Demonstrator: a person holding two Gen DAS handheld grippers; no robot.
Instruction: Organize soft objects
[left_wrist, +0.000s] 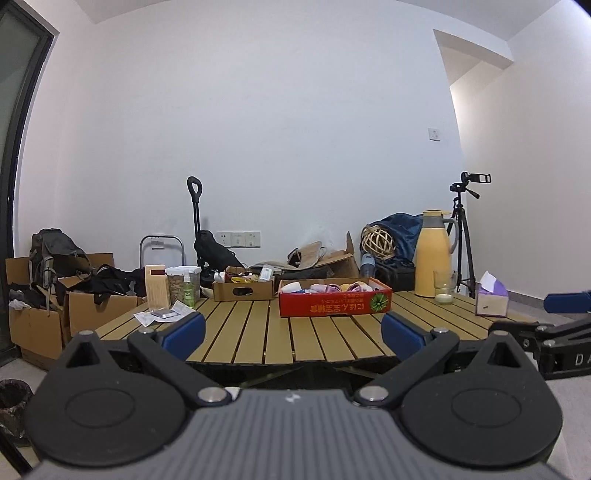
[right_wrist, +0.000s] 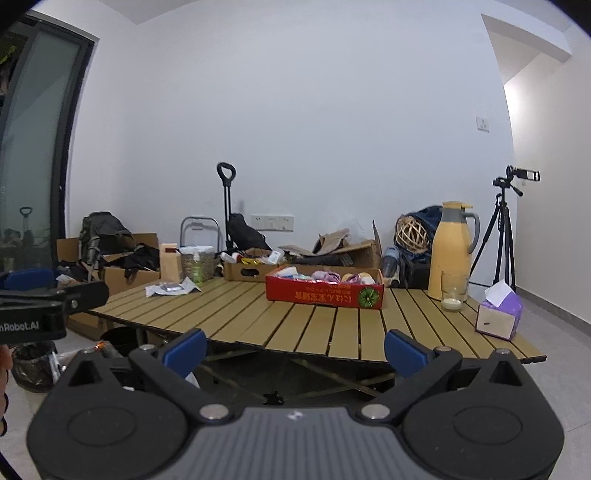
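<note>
Both claws, left (left_wrist: 293, 328) and right (right_wrist: 295, 352), gape wide and empty short of the table (left_wrist: 258, 332), the red box (left_wrist: 334, 300) of soft things lying ahead, broadside, slightly right of the left claw.

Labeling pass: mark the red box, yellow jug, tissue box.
red box (left_wrist: 334, 304): left wrist view, front wall.
yellow jug (right_wrist: 448, 251): right wrist view, body.
tissue box (right_wrist: 496, 321): right wrist view, front face.

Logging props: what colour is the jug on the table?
Pale yellow jug with a grey lid and handle; clearest in the right wrist view.
</note>
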